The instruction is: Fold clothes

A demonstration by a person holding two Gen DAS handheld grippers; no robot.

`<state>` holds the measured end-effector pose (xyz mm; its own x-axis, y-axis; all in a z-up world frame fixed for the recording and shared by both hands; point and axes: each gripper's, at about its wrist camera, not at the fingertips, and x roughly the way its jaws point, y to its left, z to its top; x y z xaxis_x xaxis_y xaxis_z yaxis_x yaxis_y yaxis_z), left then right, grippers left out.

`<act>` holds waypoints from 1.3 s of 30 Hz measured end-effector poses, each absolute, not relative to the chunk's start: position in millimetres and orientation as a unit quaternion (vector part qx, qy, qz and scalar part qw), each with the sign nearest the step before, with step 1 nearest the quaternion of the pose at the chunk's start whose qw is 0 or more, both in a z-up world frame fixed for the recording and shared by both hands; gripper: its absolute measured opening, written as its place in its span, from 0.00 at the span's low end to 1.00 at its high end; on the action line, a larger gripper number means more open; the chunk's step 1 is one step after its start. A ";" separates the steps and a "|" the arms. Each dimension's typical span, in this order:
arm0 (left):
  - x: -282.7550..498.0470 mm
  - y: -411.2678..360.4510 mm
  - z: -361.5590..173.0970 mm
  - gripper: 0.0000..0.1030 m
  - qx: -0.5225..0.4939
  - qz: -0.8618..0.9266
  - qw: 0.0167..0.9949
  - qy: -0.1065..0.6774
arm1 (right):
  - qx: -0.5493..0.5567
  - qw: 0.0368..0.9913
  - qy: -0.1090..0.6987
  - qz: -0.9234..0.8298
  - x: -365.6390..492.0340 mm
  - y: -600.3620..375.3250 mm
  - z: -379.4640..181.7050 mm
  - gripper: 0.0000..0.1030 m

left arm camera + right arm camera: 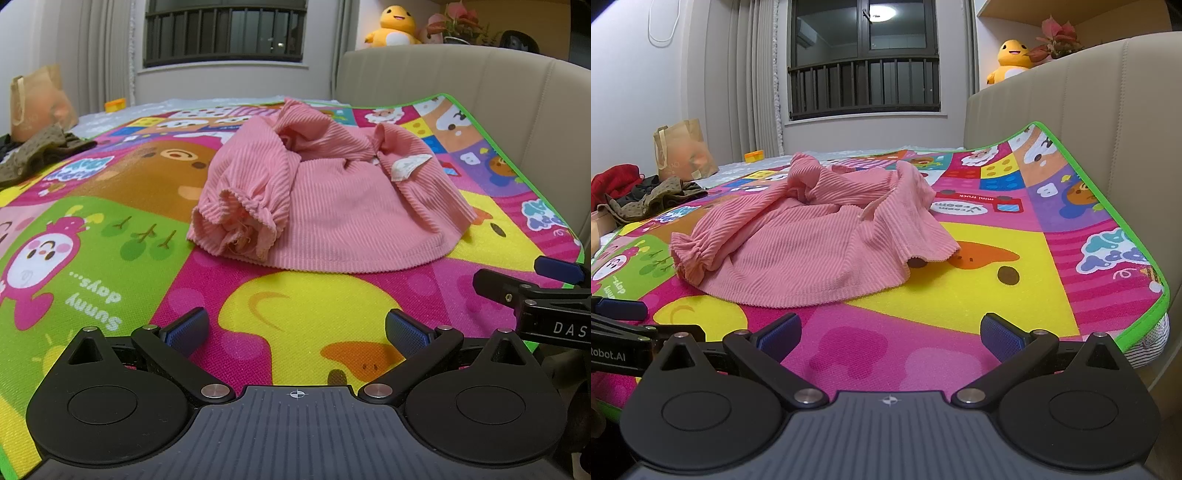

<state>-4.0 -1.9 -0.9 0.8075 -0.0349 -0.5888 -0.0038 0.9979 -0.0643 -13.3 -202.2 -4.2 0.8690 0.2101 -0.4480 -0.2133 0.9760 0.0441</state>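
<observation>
A crumpled pink ribbed top (pixel 325 192) lies in a heap on the colourful play mat (pixel 295 314); a gathered sleeve cuff (pixel 236 225) points toward me and a white label (pixel 408 164) shows near its right side. My left gripper (pixel 297 330) is open and empty, hovering over the mat short of the top's near hem. My right gripper (pixel 892 334) is open and empty too, also short of the top (pixel 812 243). The right gripper's fingers (pixel 554 273) show at the right edge of the left wrist view.
A pile of olive and dark clothes (pixel 653 199) and a red garment (pixel 613 182) lie at the mat's far left, beside a brown paper bag (pixel 683 149). A beige padded headboard (pixel 1089 110) runs along the right. A yellow plush toy (pixel 1010 61) sits on it.
</observation>
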 end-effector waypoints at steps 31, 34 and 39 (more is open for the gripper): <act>-6.1 -2.3 -1.8 1.00 -0.032 -0.008 0.950 0.310 | -0.003 0.966 0.234 0.109 -16.8 -202.8 -7.5 1.00; -6.5 -2.3 -1.8 1.00 -0.032 -0.008 0.950 0.310 | -0.003 0.966 0.234 0.109 -17.5 -203.1 -7.5 1.00; -7.5 1.9 10.2 1.00 -0.035 -0.029 0.955 0.292 | -0.019 0.965 0.234 0.115 -10.8 -206.2 0.2 1.00</act>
<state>-7.5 1.9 10.2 0.8274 -0.0763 -0.5564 0.0352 0.9958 -0.0843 -10.8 -206.2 0.2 0.8639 0.2123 -0.4568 -0.2300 0.9730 0.0171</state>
